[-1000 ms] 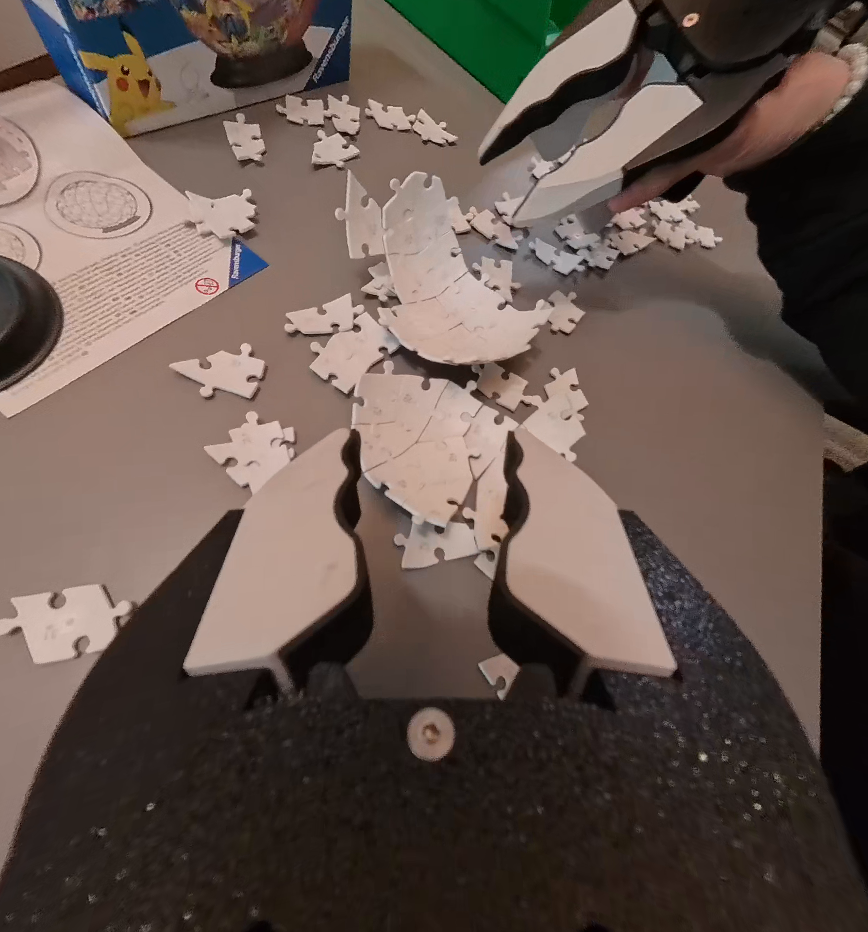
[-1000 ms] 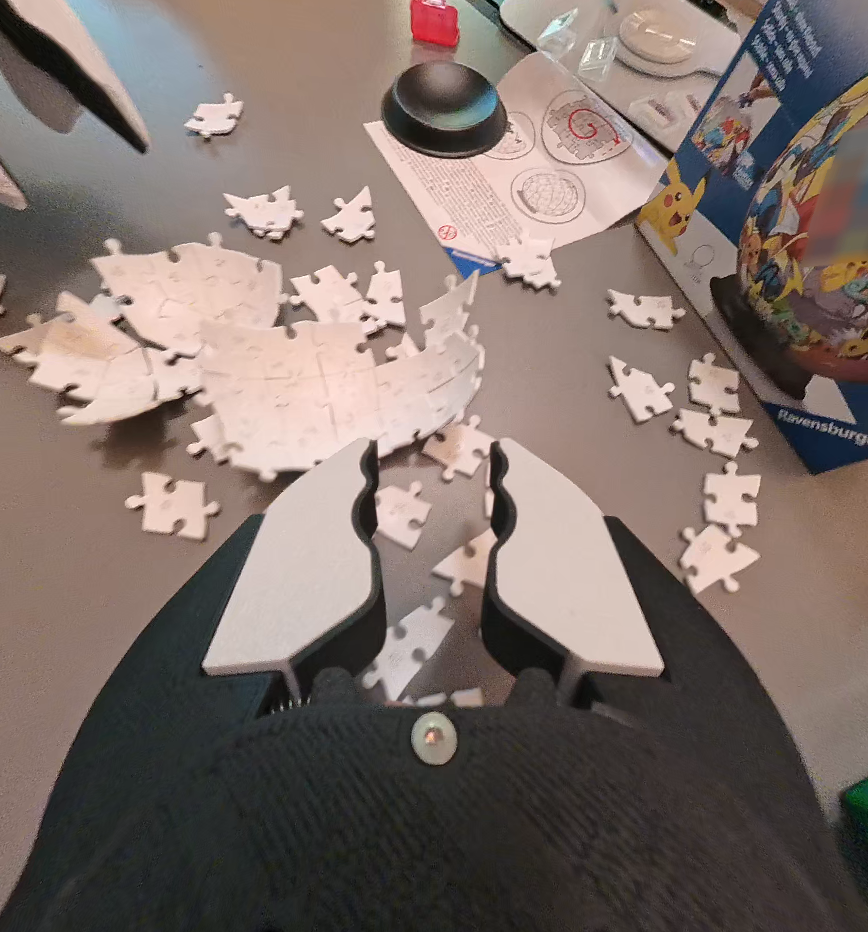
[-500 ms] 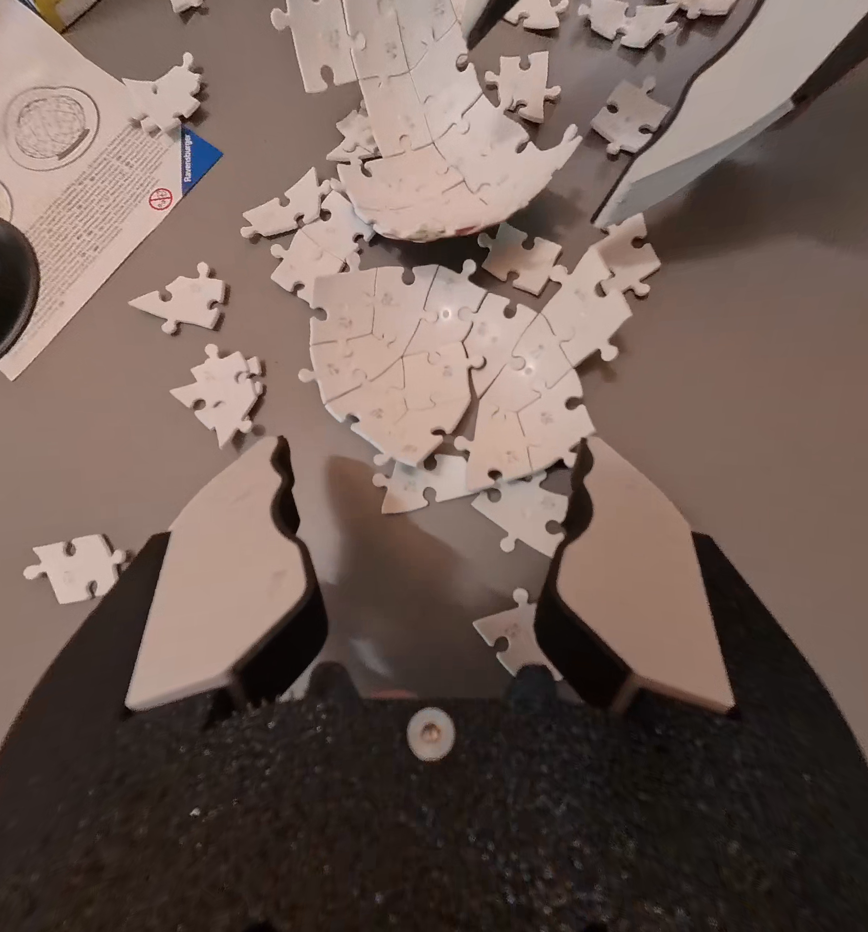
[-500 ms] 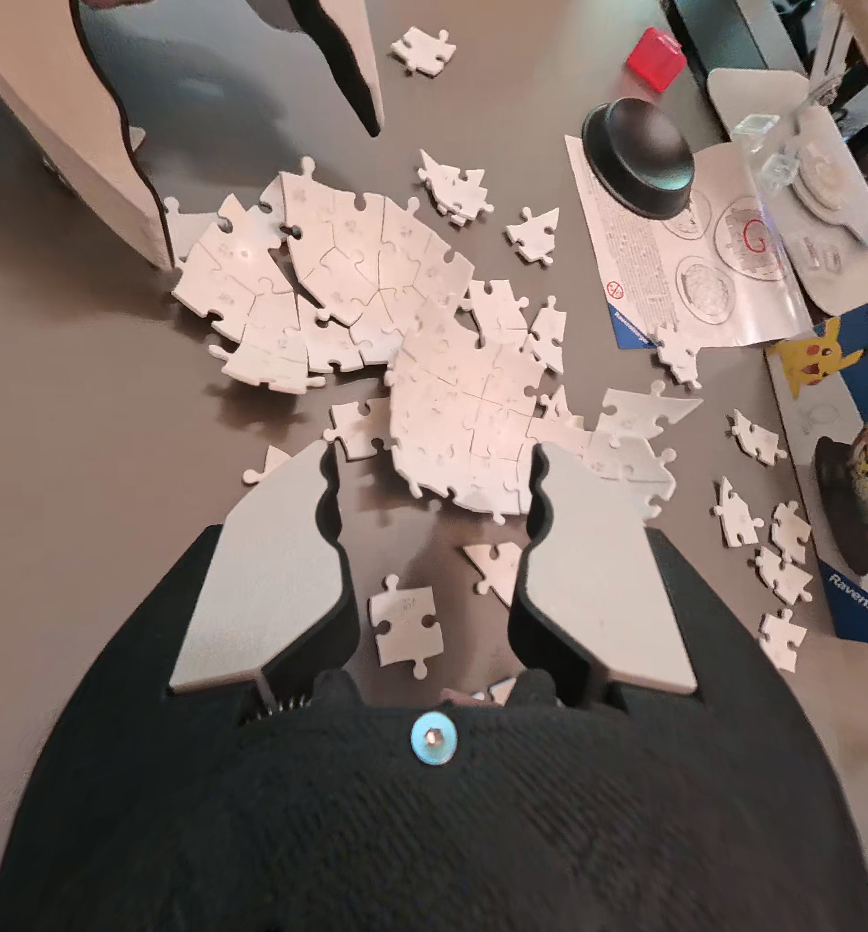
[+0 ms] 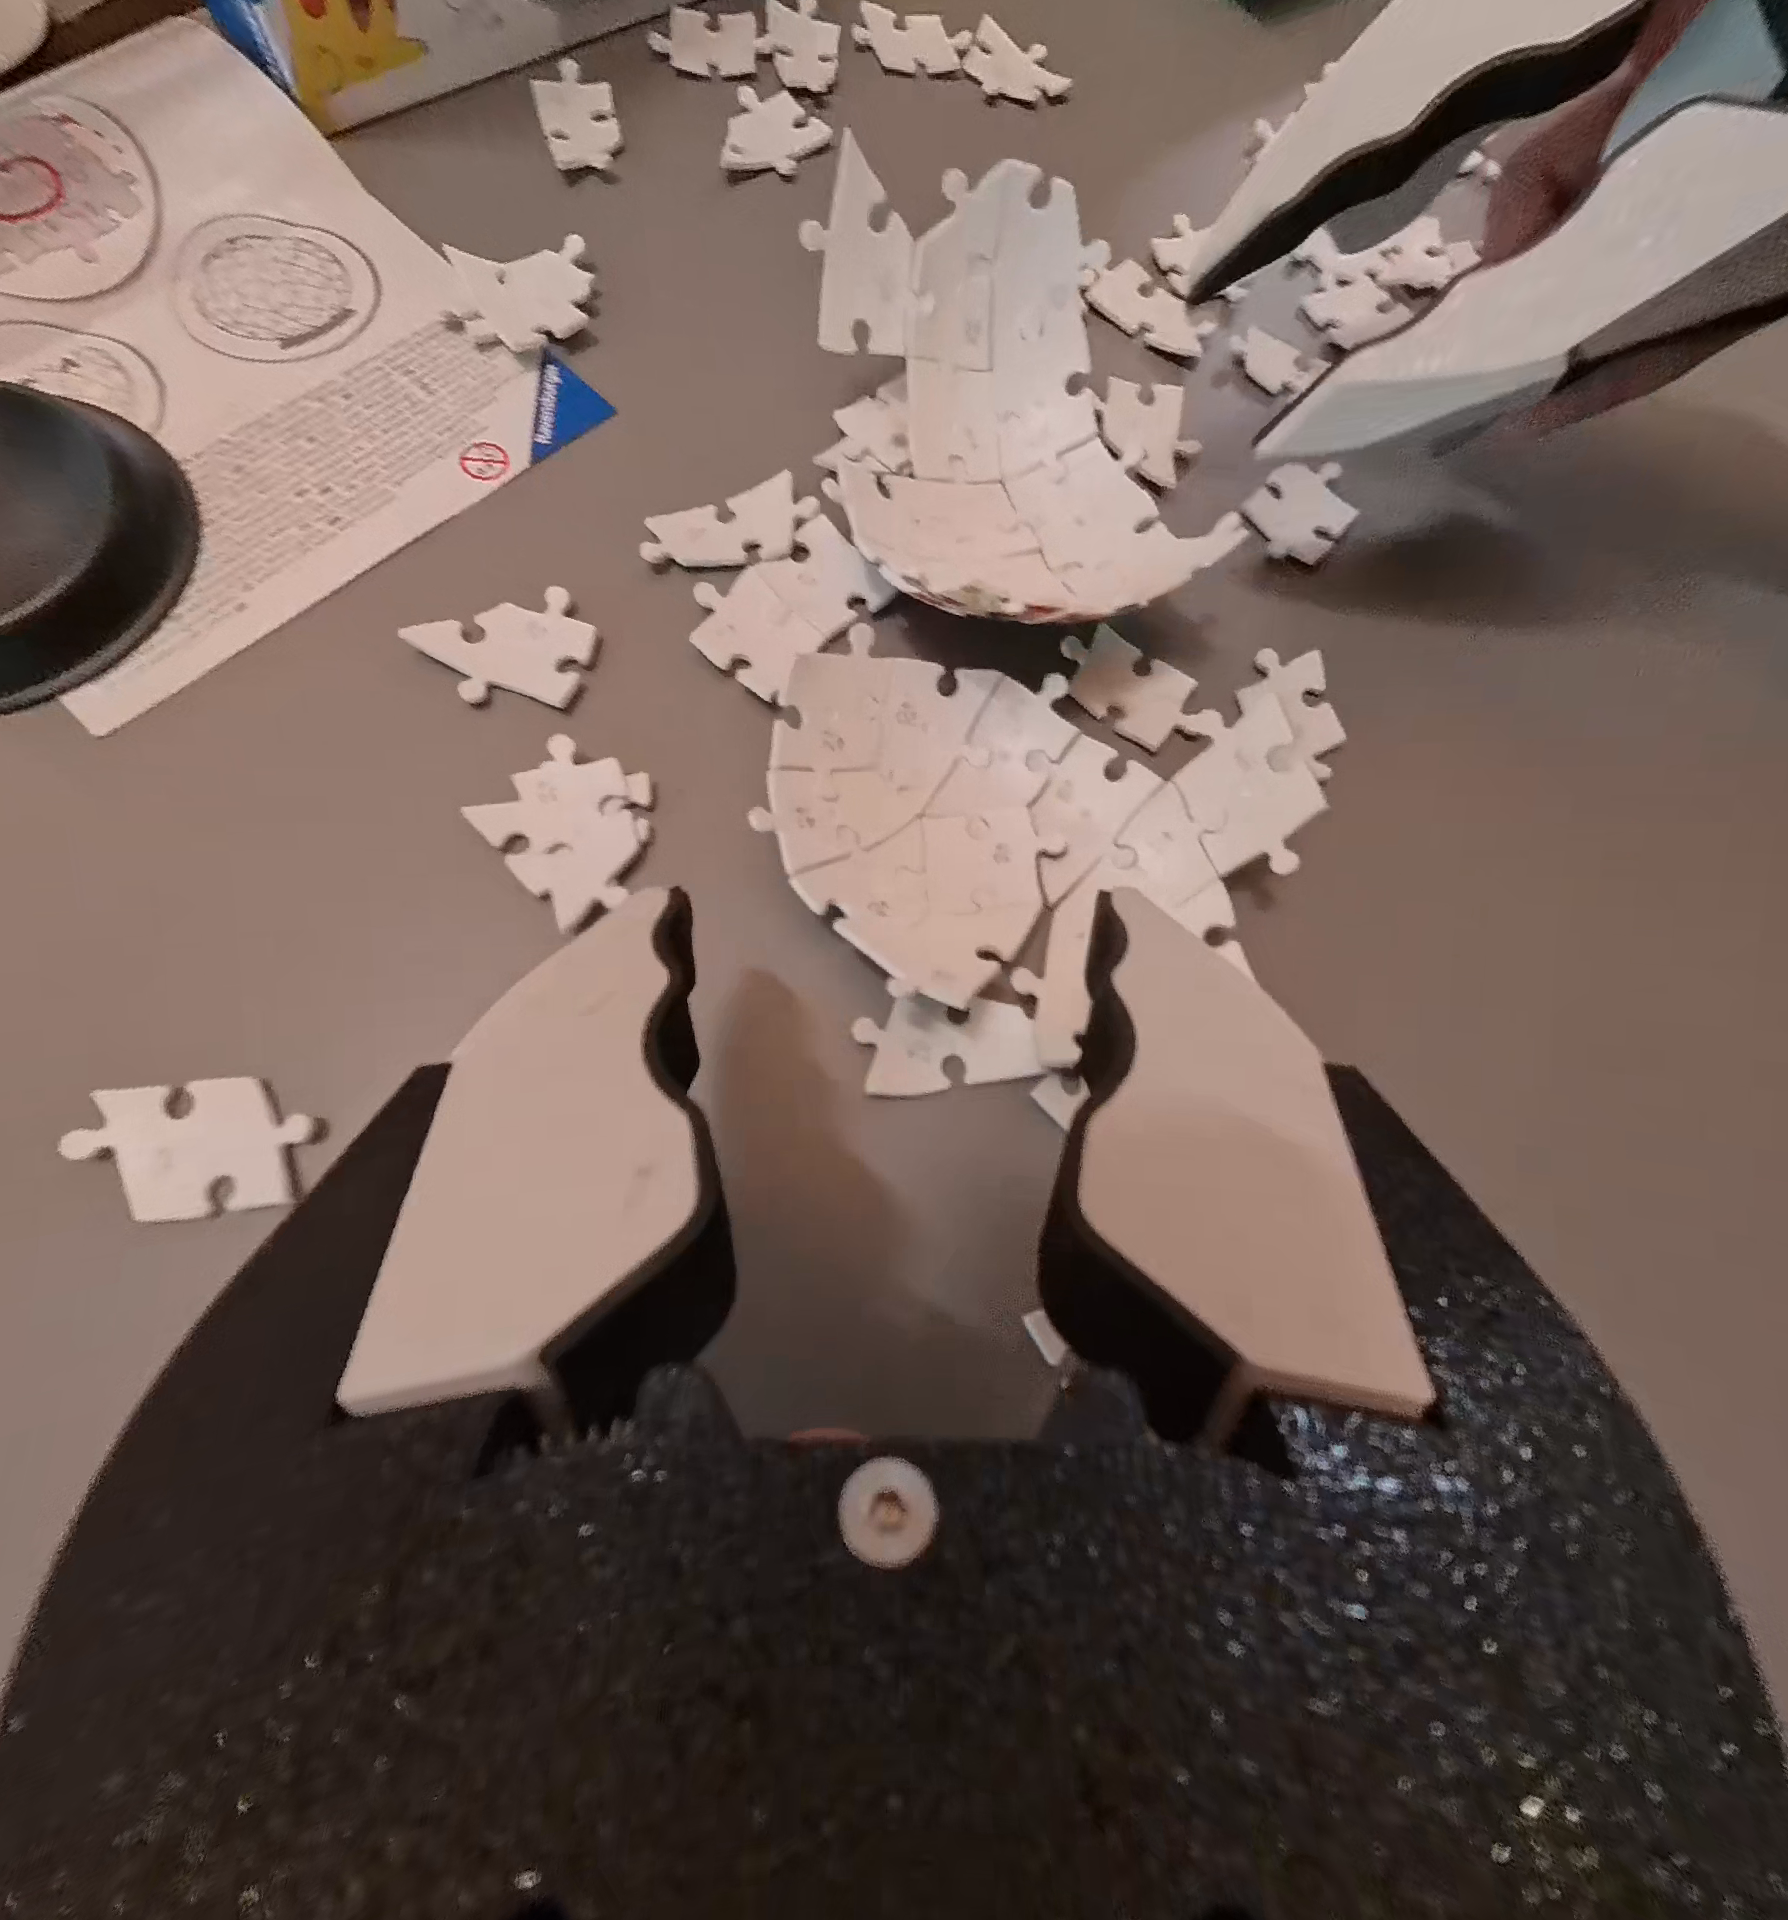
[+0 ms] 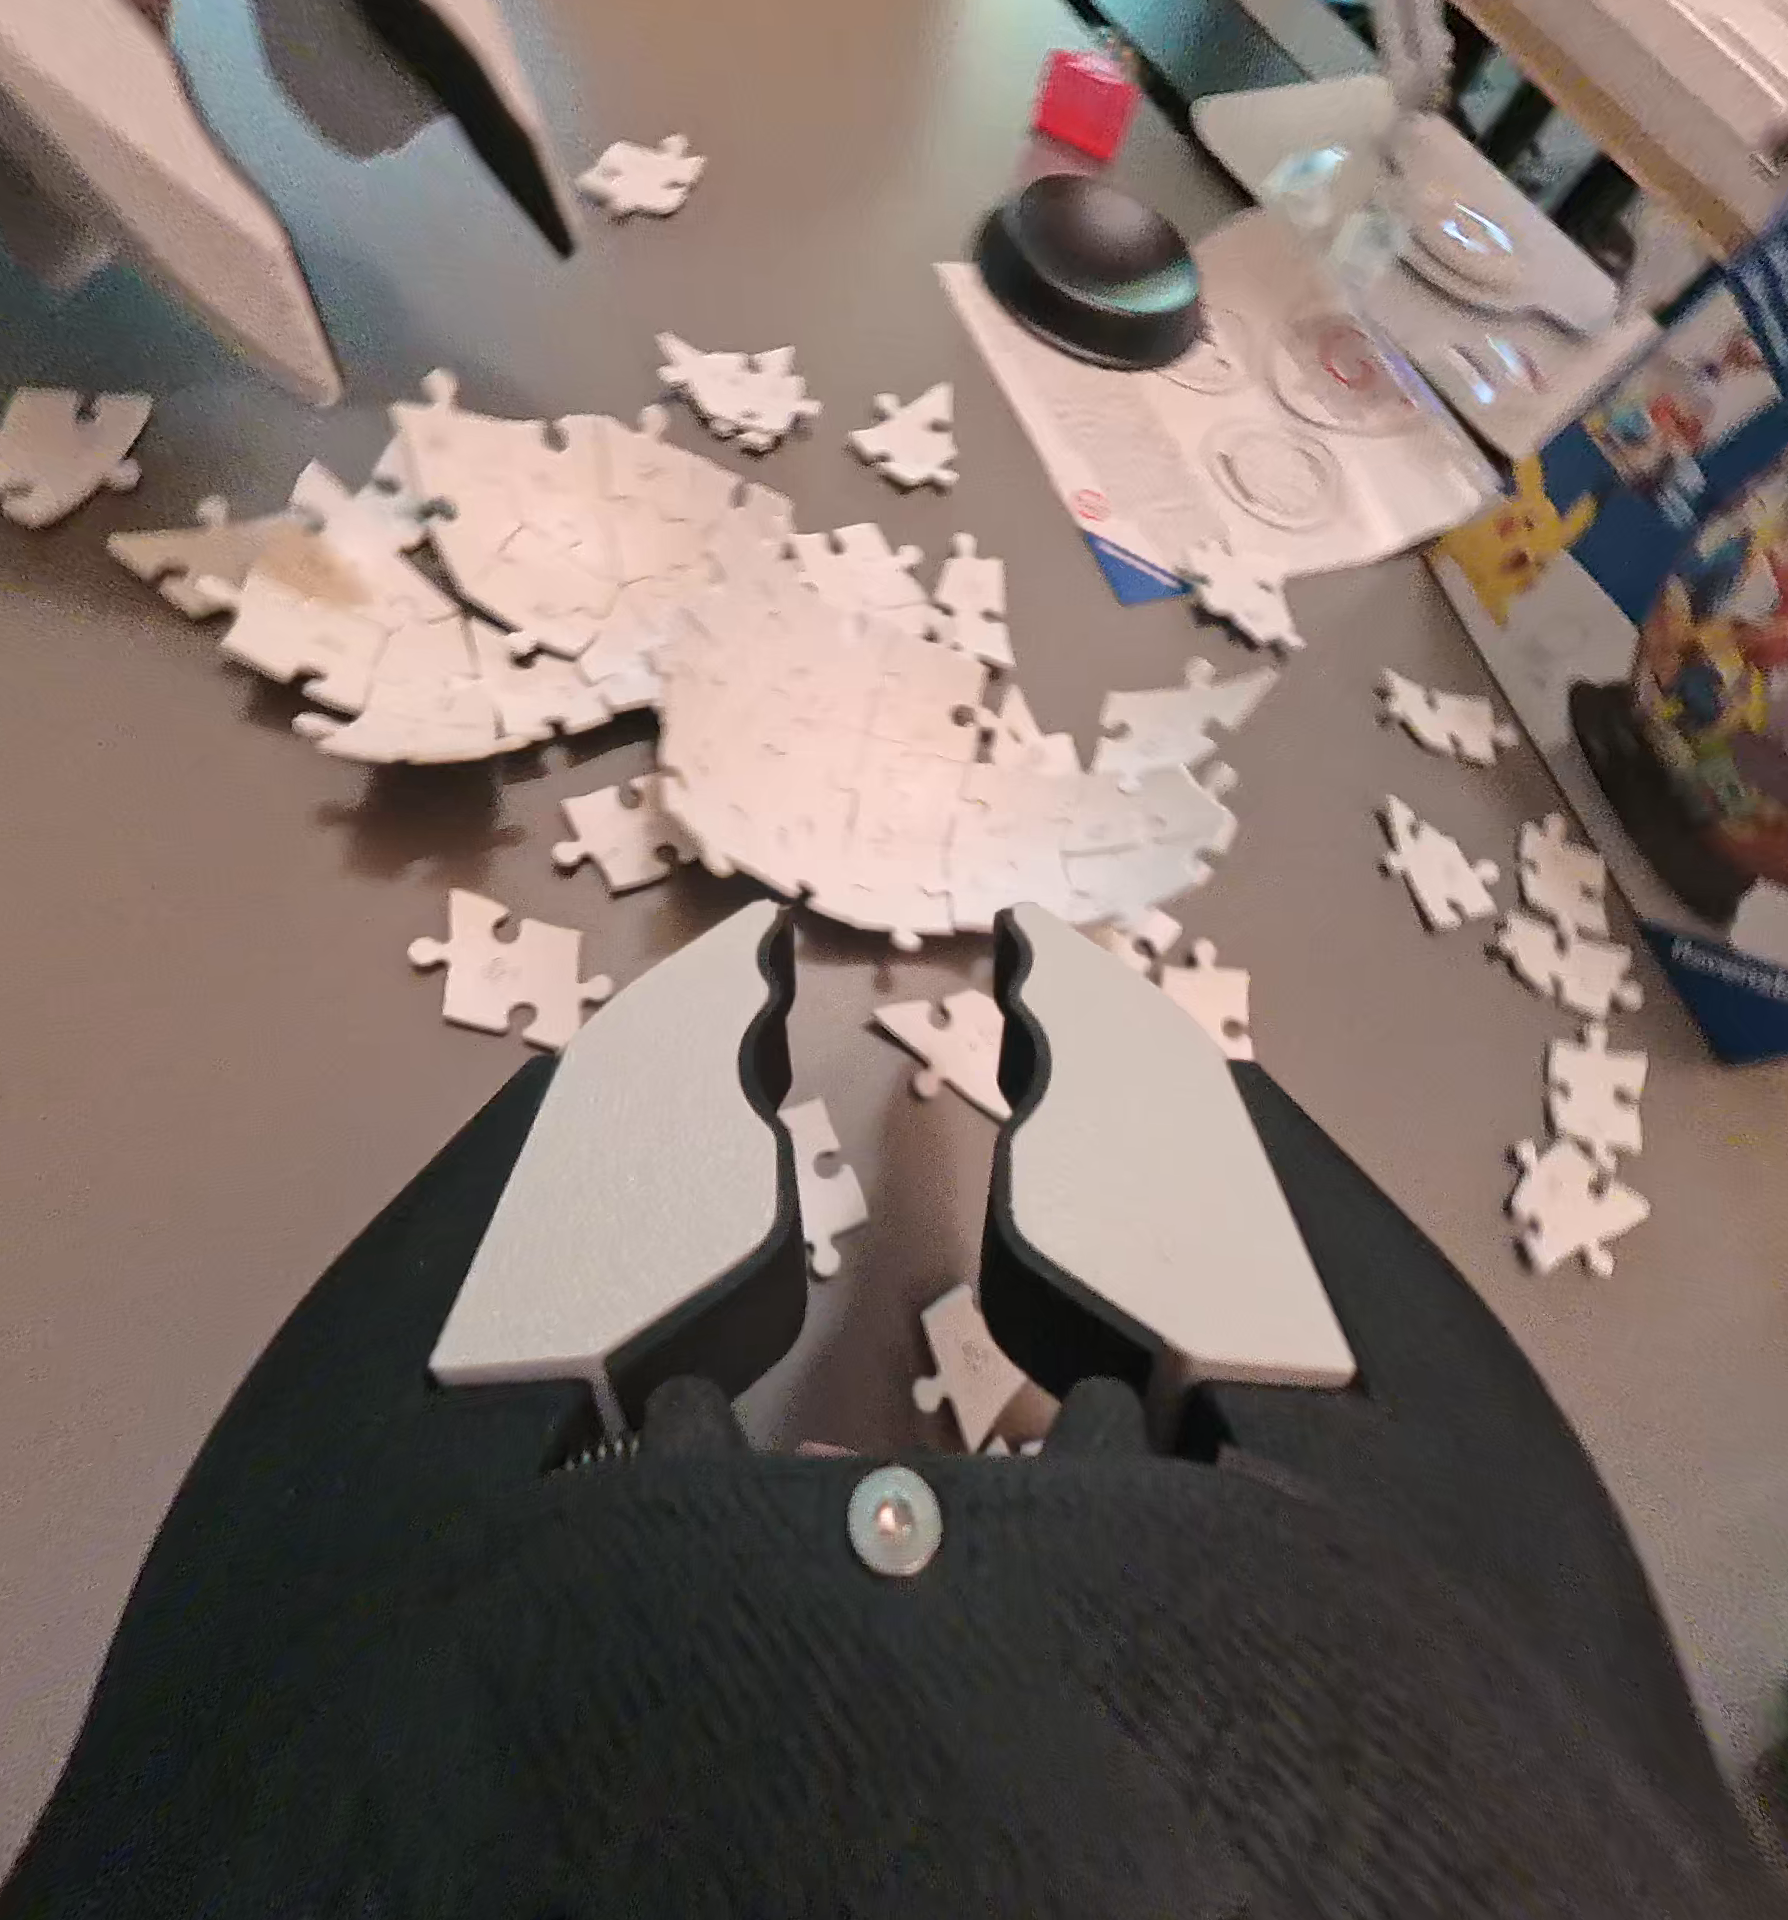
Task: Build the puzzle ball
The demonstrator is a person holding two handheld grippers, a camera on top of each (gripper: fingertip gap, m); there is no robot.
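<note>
Puzzle ball: two curved shells point(image 5: 983, 821) point(image 6: 869, 769) lay unjoined on worktop point(image 5: 246, 935).
Left tool point(image 5: 890, 925): agape, empty.
Right tool point(image 6: 895, 930): agape, empty.
Risk: clumsy pinch could pop shell seams.

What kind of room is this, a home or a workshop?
Hard to say; it looks like a desk or work table set up for a hobby puzzle: loose white pieces, an instruction sheet, and the puzzle box.

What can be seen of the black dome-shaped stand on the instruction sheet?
The black stand is a low, round dome with a flared rim, smooth and slightly glossy, plastic by its look. It sits upright on a corner of the white instruction sheet, on the grey table. Nothing rests on it, and neither claw touches it. In the left wrist view it shows at the left edge, partly cut off.
</note>
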